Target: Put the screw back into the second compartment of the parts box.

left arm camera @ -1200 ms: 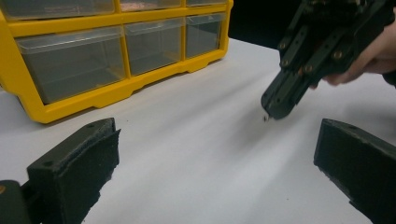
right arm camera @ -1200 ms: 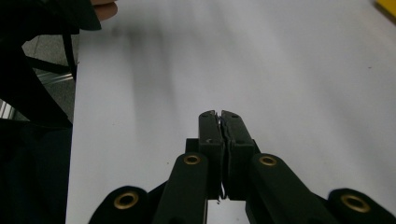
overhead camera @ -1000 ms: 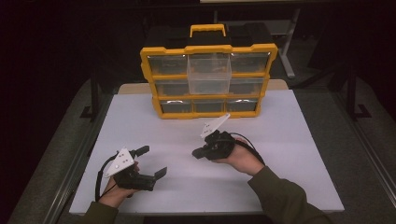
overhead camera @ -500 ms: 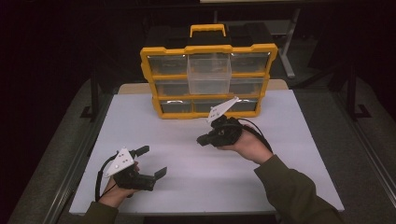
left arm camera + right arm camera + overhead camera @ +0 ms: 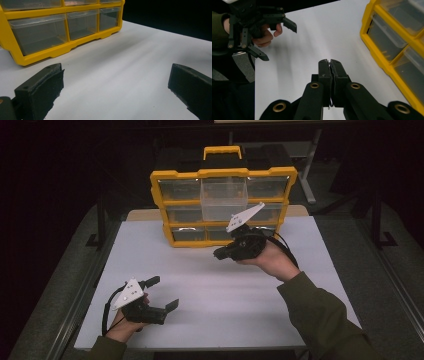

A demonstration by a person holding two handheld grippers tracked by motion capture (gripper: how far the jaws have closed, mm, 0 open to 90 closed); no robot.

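Note:
A yellow organiser (image 5: 220,172) with clear drawers stands upright at the back of the white table (image 5: 225,290). Its top middle drawer (image 5: 223,197) sticks out toward me. My right gripper (image 5: 218,254) hangs in the air just in front of the organiser's lower drawers, pointing left, jaws shut with nothing between them. In the right gripper view the two pads (image 5: 329,65) meet, and the organiser (image 5: 372,32) lies to the right. My left gripper (image 5: 163,292) rests low near the table's front left, open and holding nothing. Its pads (image 5: 51,83) stand wide apart, facing the organiser (image 5: 37,56).
Dark floor surrounds the table on all sides. A black frame rail (image 5: 80,295) runs along the table's left edge. White tabletop stretches between the two hands. The right gripper view also has the left gripper (image 5: 277,40) and the hand holding it.
My right hand has lifted off the table and moved back and right, toward the organiser. Its jaws stayed shut. The left hand has kept still.

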